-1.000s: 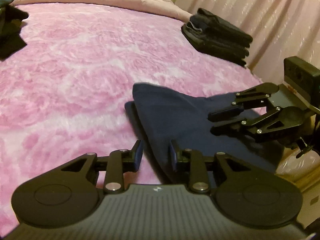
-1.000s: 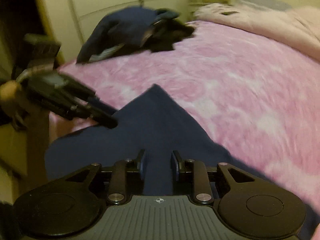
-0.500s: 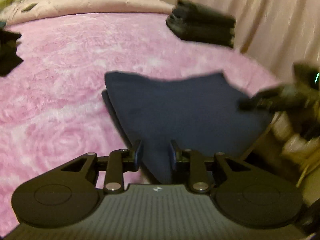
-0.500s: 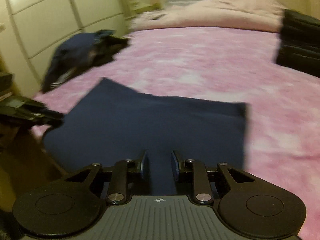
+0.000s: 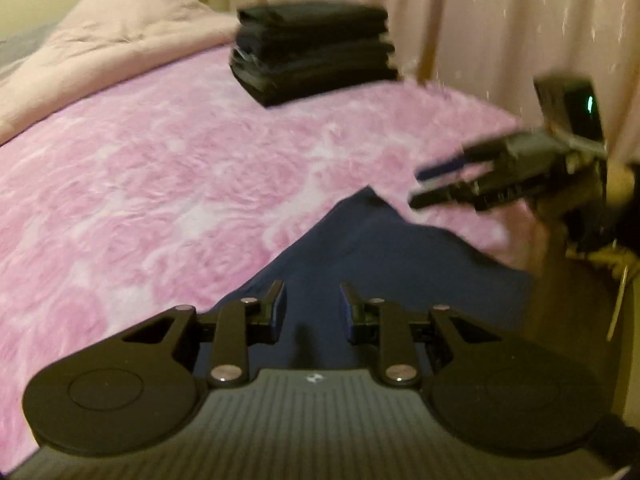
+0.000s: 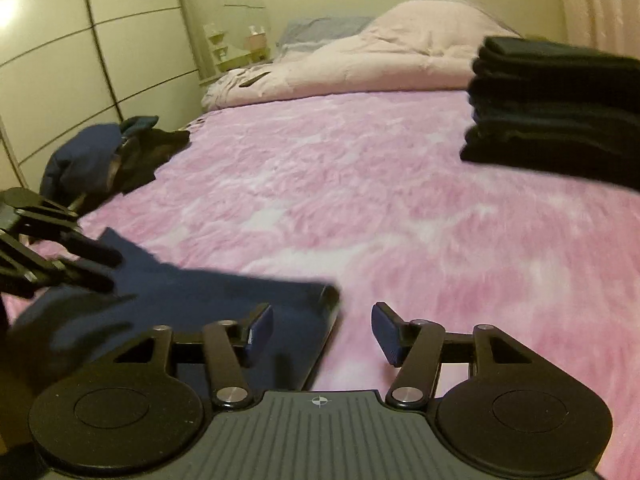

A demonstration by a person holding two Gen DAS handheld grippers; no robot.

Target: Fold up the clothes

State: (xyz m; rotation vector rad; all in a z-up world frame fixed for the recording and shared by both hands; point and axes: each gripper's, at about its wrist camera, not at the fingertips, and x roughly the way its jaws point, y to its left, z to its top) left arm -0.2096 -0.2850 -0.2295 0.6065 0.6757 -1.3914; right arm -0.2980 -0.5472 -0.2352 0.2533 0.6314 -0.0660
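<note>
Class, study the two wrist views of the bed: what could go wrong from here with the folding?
1. The right gripper has just been opening, its pads off the navy garment, while the left gripper appears to hold it; a one-sided pull might undo the fold.
2. The garment lies at the bed's edge and might slide off.

- Pink fluffy bedspread [image 6: 400, 208] fills my view.
- Pale curtains [image 5: 500, 20] hang upper right.
- Cream wardrobe doors [image 6: 80, 60] stand upper left.
</note>
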